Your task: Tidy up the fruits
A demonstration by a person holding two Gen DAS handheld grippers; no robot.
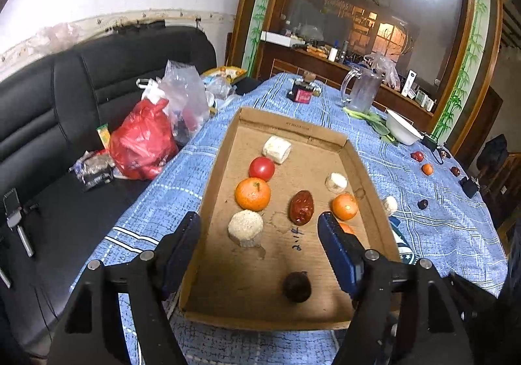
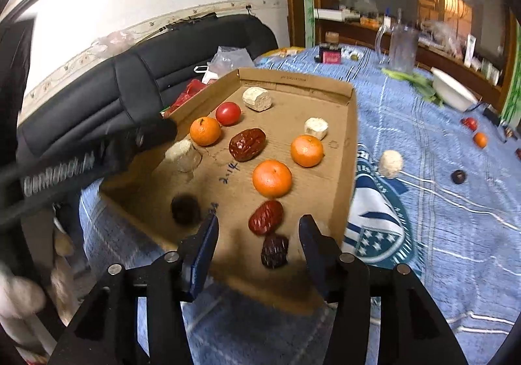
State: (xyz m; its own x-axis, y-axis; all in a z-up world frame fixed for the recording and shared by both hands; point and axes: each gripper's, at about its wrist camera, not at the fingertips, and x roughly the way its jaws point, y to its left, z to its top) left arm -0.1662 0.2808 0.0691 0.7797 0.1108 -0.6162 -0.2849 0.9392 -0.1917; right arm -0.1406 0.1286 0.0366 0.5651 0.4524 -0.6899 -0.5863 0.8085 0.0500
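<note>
A cardboard tray (image 1: 329,133) (image 2: 350,124) lies on the blue tablecloth. It holds oranges (image 1: 253,194) (image 2: 272,178), a tomato (image 1: 261,168) (image 2: 228,113), red dates (image 1: 302,207) (image 2: 246,144), dark fruits (image 1: 296,287) (image 2: 275,251) and pale corn-like chunks (image 1: 245,227) (image 2: 257,98). My left gripper (image 1: 259,225) is open and empty above the tray's near half. My right gripper (image 2: 259,226) is open and empty over a red date (image 2: 266,217) near the tray's front right.
Loose on the cloth to the right lie a pale chunk (image 2: 390,163), a dark fruit (image 2: 458,176), an orange (image 2: 480,139) and a tomato (image 2: 470,123). A white bowl (image 2: 452,92), greens and a glass jug (image 2: 403,47) stand at the back. A black sofa (image 1: 65,98) with bags is at the left.
</note>
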